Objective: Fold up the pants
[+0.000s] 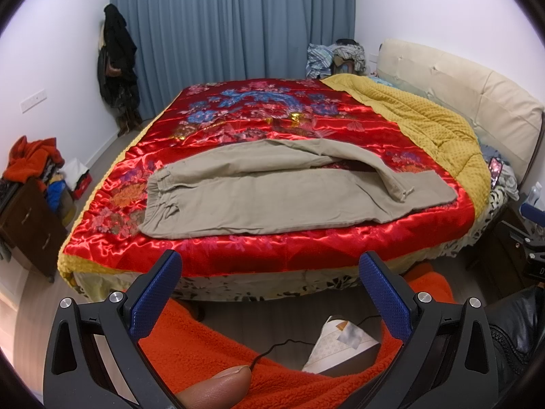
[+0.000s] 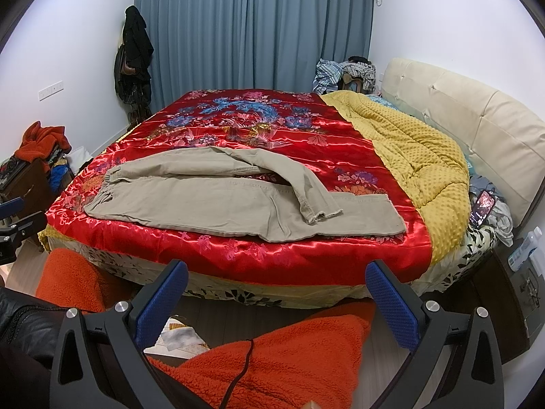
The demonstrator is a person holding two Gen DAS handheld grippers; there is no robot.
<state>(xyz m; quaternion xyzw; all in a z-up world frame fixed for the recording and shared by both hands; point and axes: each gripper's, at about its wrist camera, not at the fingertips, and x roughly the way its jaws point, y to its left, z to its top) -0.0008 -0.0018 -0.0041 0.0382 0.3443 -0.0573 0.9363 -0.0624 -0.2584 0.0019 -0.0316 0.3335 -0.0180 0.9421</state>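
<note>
The khaki cotton pants lie flat on the bed ahead of both grippers, waistband to my left, legs running right. One leg is doubled over the other, its frayed hem resting on the lower leg. They sit on a glossy red satin quilt with floral embroidery, near its front edge. Beyond them to the right I note a mustard dotted blanket and a cream padded headboard.

My left gripper is held short of the bed edge, below the pants, jaws spread wide, holding nothing. My right gripper stands likewise: wide apart, empty, clear of the quilt. Beneath both I see orange fleece fabric. Blue pleated curtains close the far wall.
</note>
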